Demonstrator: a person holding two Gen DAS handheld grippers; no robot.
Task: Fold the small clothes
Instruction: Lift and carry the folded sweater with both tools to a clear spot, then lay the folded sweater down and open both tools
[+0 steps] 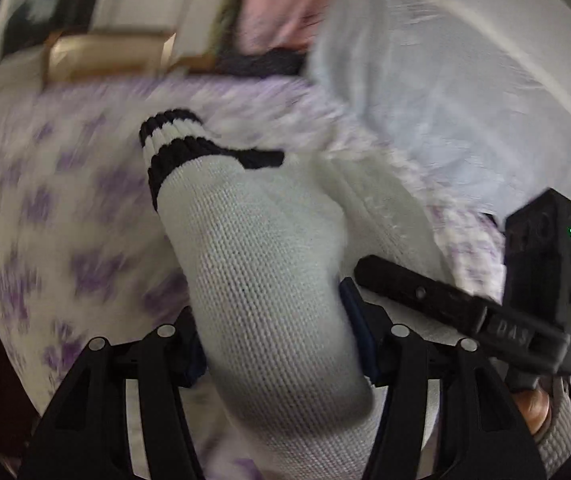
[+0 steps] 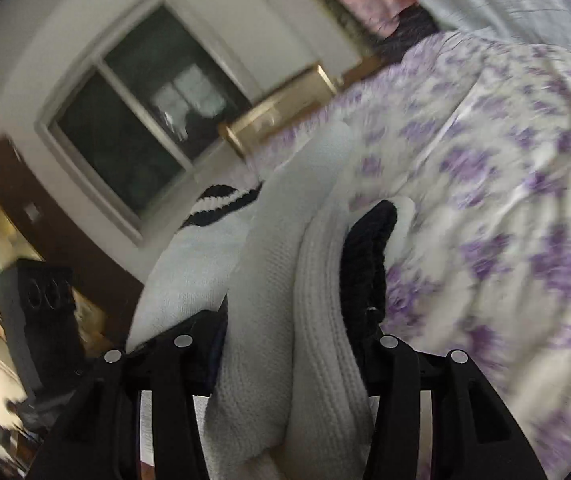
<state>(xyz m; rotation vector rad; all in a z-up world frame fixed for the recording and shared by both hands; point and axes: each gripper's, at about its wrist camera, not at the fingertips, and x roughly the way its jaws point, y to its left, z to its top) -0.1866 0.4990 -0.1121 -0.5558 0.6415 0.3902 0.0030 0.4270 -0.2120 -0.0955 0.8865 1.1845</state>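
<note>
Nearest to my left camera is the white knitted sock (image 1: pixel 269 280), which fills the space between the jaws of my left gripper (image 1: pixel 281 364); the jaws are closed on its thick body and hold it. Its long axis runs away from the tool, up and to the left, and ends at the cuff with black stripes (image 1: pixel 169 148). Under it lies the big bed cover with purple flowers (image 1: pixel 45 208), and the sock hangs over this cover; I cannot tell if the cuff touches it. In the right camera my right gripper (image 2: pixel 293 344) is also closed, on a bundle of white knit (image 2: pixel 309 320), with a black knitted part (image 2: pixel 369 256) pressed at its right jaw. Whether this bundle is one piece or two I cannot tell. The striped cuff (image 2: pixel 221 204) shows to the left of it, and the flowered cover (image 2: pixel 505 200) spreads to the right. The two tools are just beside each other: the black finger of the right one (image 1: pixel 425 292) appears low right in the left view. I judge that the fold depends on laying the long axis flat on the cover.
</note>
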